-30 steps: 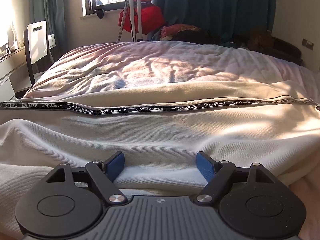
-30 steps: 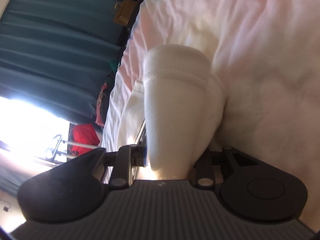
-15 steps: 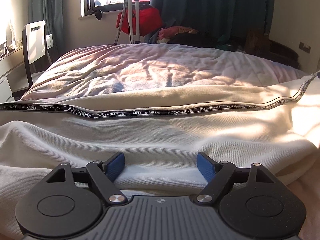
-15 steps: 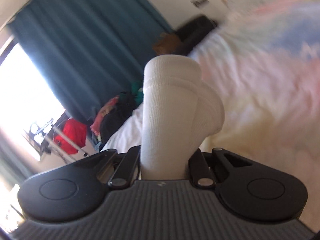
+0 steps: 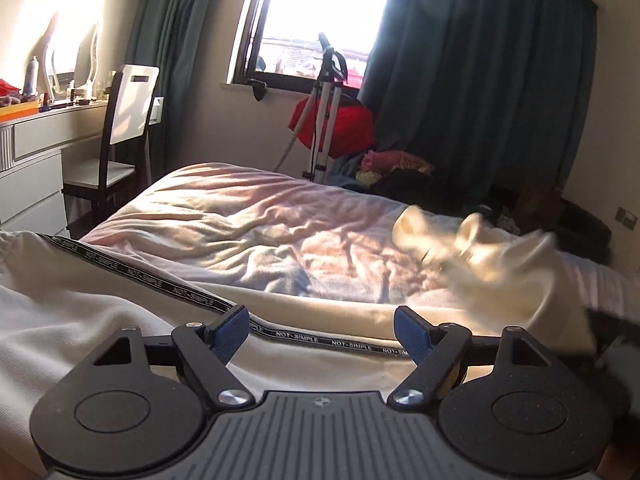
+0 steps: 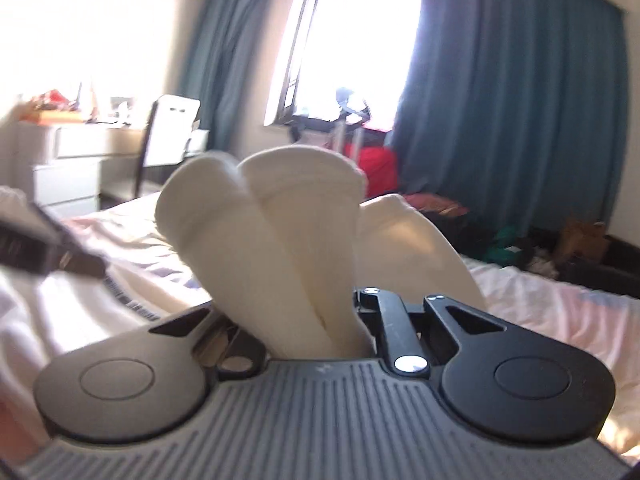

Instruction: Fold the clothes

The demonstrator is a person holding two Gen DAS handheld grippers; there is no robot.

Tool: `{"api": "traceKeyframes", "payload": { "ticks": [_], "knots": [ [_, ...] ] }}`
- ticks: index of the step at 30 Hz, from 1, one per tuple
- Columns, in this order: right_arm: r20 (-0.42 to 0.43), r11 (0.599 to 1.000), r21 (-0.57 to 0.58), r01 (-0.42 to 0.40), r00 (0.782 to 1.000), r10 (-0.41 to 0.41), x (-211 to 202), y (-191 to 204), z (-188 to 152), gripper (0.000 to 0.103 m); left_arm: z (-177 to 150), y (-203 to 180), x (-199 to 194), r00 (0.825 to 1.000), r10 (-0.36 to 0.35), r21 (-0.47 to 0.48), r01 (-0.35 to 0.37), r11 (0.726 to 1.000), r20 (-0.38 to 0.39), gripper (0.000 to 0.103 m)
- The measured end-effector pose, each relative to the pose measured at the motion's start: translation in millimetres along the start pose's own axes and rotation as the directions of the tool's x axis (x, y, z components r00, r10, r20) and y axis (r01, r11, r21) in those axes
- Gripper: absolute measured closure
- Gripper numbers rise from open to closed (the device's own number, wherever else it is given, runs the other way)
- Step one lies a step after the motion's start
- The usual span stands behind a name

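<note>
Cream trousers (image 5: 100, 312) with a black "NOT-SIMPLE" tape stripe (image 5: 132, 276) lie across the near side of the bed. My left gripper (image 5: 322, 330) is open and empty, its blue pads just above the stripe. My right gripper (image 6: 308, 320) is shut on the ribbed cream cuffs of the trousers (image 6: 288, 240), which stand up bunched between its fingers. In the left wrist view the lifted cuff end (image 5: 480, 256) is a blur at the right. The left gripper shows as a dark blur in the right wrist view (image 6: 44, 252).
The bed (image 5: 248, 208) has a rumpled pale cover. A chair (image 5: 120, 136) and white dresser (image 5: 32, 168) stand at the left. A steamer stand (image 5: 326, 108), a red bag (image 5: 344, 128) and a heap of clothes (image 5: 396, 168) sit under the window by dark curtains (image 5: 480, 80).
My right gripper has swung up and over toward the left with the cuffs, lifting that end off the bed. My left gripper has risen and turned left, still open.
</note>
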State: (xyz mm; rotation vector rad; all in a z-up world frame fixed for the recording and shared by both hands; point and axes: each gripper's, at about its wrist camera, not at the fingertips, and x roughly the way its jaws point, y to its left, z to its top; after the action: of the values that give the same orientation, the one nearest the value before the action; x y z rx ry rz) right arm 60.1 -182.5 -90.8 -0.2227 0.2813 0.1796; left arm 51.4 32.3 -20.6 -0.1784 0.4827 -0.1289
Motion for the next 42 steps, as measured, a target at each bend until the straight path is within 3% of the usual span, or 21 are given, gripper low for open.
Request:
{"api": "traceKeyframes", "payload": {
  "ticks": [2,5,8,11,13,15,19,21,23,25,28,30,34,36,38,40,42],
  "knots": [
    [-0.064,0.992,-0.08,-0.099,0.993,0.094,9,36,-12,0.089,6,10,-6,1.0,-0.008,-0.036,0.008,0.999,0.006,0.022],
    [-0.137,0.973,-0.198,-0.116,0.987,0.089,16,61,-34,0.089,10,20,-13,0.999,-0.039,-0.073,0.04,0.997,0.008,0.022],
    [-0.128,0.977,-0.184,-0.111,0.988,0.088,15,57,-30,0.089,13,25,-18,0.999,-0.038,-0.072,0.04,0.997,0.027,0.022],
    [-0.074,0.976,-0.204,-0.079,0.995,0.065,1,80,-14,0.089,15,33,-14,0.999,-0.038,-0.093,0.041,0.995,0.03,0.022],
    [-0.065,0.966,-0.233,-0.114,0.993,0.101,3,96,-12,0.089,14,39,-9,0.998,-0.058,-0.122,0.06,0.991,0.021,0.022],
    [-0.11,0.955,-0.243,-0.168,0.983,0.145,13,110,-16,0.087,13,45,-2,0.998,-0.071,-0.146,0.07,0.987,-0.002,0.022],
    [-0.185,0.967,-0.137,-0.215,0.965,0.188,26,104,-13,0.085,12,57,5,0.996,-0.086,-0.203,0.076,0.976,-0.038,0.022],
    [-0.216,0.957,-0.042,-0.286,0.938,0.27,24,92,-5,0.075,13,59,3,0.996,-0.089,-0.21,0.08,0.974,-0.032,0.022],
    [-0.237,0.935,0.057,-0.349,0.905,0.352,23,81,3,0.045,14,59,-1,0.995,-0.093,-0.201,0.086,0.976,-0.026,0.022],
    [-0.231,0.9,0.171,-0.401,0.872,0.432,18,70,6,0.034,15,59,-5,0.994,-0.105,-0.199,0.098,0.975,-0.024,0.022],
    [-0.183,0.838,0.304,-0.454,0.835,0.519,7,51,11,0.034,16,61,-13,0.993,-0.114,-0.198,0.107,0.974,-0.024,0.022],
    [-0.124,0.792,0.392,-0.467,0.827,0.549,3,34,18,0.034,16,64,-19,0.994,-0.109,-0.204,0.105,0.973,-0.009,0.021],
    [0.063,0.663,0.559,-0.499,0.822,0.566,-7,-5,31,0.034,17,65,-19,0.99,-0.142,-0.215,0.138,0.967,-0.006,0.021],
    [0.046,0.681,0.579,-0.448,0.852,0.522,2,-13,37,0.034,13,56,-11,0.982,-0.185,-0.192,0.176,0.965,-0.031,0.021],
    [-0.054,0.739,0.565,-0.367,0.877,0.477,23,-12,46,0.034,6,44,2,0.968,-0.239,-0.158,0.225,0.961,-0.072,0.021],
    [-0.146,0.77,0.564,-0.298,0.882,0.449,48,-13,52,0.035,-1,31,14,0.95,-0.289,-0.127,0.275,0.953,-0.115,0.021],
    [-0.221,0.777,0.569,-0.27,0.86,0.461,79,-12,57,0.035,-9,18,26,0.934,-0.323,-0.083,0.313,0.946,-0.156,0.022]
  ]
}}
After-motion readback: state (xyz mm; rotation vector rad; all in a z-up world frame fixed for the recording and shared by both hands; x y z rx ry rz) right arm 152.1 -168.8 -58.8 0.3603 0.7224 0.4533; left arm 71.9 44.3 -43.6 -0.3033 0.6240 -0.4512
